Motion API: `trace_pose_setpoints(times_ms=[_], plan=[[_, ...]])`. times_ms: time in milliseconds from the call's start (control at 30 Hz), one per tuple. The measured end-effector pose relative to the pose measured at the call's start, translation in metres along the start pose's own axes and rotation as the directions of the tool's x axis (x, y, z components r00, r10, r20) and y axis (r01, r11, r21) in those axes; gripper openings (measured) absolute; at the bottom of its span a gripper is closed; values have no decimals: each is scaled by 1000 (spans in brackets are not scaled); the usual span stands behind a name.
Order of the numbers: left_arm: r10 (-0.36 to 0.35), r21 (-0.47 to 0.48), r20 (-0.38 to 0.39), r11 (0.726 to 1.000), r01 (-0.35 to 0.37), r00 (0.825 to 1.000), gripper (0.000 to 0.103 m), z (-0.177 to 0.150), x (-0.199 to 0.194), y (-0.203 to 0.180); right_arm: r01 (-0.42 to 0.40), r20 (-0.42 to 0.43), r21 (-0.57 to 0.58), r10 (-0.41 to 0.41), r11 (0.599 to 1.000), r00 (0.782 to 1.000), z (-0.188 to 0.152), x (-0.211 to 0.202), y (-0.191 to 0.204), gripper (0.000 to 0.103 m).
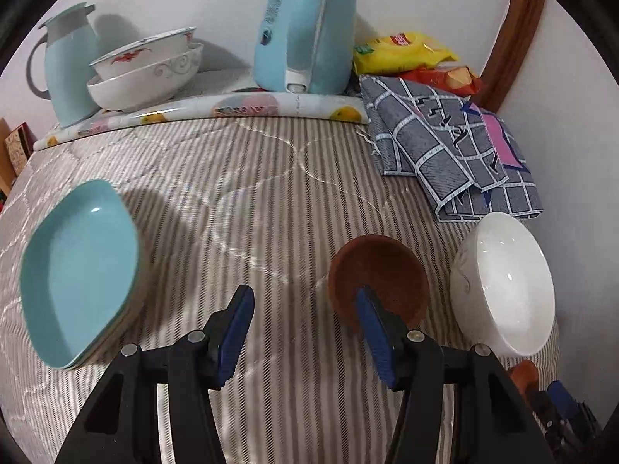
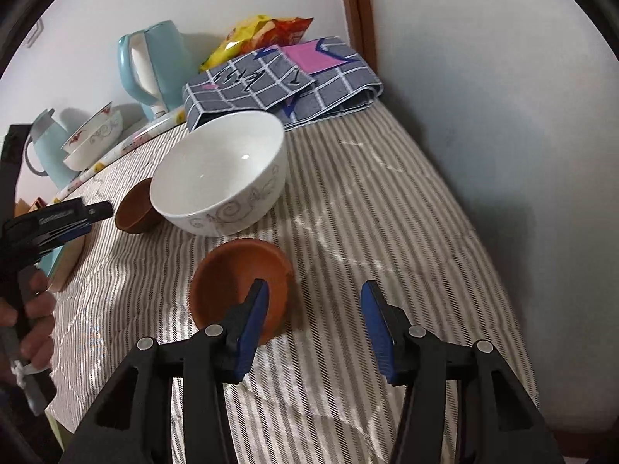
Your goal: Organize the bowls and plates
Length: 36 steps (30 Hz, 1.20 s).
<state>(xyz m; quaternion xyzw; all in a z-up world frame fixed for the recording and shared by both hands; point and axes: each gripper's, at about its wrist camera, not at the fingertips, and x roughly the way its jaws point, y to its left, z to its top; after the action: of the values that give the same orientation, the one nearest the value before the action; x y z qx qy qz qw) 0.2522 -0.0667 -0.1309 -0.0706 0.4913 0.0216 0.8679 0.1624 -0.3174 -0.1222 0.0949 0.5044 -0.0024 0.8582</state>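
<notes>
Brown and small, a round wooden-looking bowl (image 2: 241,288) lies at the lower centre of the right wrist view, just before the right gripper (image 2: 315,324). The jaws are spread wide and hold nothing; the left blue pad overlaps the near rim of the bowl, but I cannot tell if it touches. A second small brown bowl (image 1: 379,276) shows at lower right of the left wrist view, beside the large white porcelain bowl (image 1: 503,282). The left gripper (image 1: 303,332) is also spread and empty, its right pad before that bowl's rim. A stack of turquoise shallow plates (image 1: 79,274) rests at the left.

I judge the step is to take a brown bowl. To do it well, one pad should go inside the rim, the other outside, then close gently, because the thin wall can slip or tip on the striped cloth (image 2: 387,212).
</notes>
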Motion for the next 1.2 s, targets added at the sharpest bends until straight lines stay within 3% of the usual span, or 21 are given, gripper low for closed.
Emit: trace_pose_setpoints(times_ms=[100,200,400,667,767,867,933,1200], plan=[[-9,4,-11,1000,9,1000,53,1,10,-6,-11,-21,-9,11,1000,1000,0,8,3,46],[-20,12,-26,1000,20,999,46,1,21,-10,-23,-57,-5,23,1000,998,-2,19,3,40],[-27,15,-47,1000,28,999,38,1,34,-13,-36,-58,-18,35,999,998,-3,26,4,40],[-31,28,-25,999,32,999,37,1,32,-13,-38,-64,-19,36,999,997,-1,31,3,40],[-67,27,-21,997,68,998,23,0,32,-12,-25,-54,-14,24,1000,998,-2,31,4,40],[-80,25,-24,996,81,996,18,0,31,-14,-21,-43,-21,20,1000,999,-3,30,6,28],[-73,31,-14,997,74,997,13,0,29,-16,-33,-43,-18,33,999,999,-2,30,6,14],[-75,62,11,995,74,997,8,-2,13,-16,-41,-26,-18,40,999,999,-1,20,13,7]])
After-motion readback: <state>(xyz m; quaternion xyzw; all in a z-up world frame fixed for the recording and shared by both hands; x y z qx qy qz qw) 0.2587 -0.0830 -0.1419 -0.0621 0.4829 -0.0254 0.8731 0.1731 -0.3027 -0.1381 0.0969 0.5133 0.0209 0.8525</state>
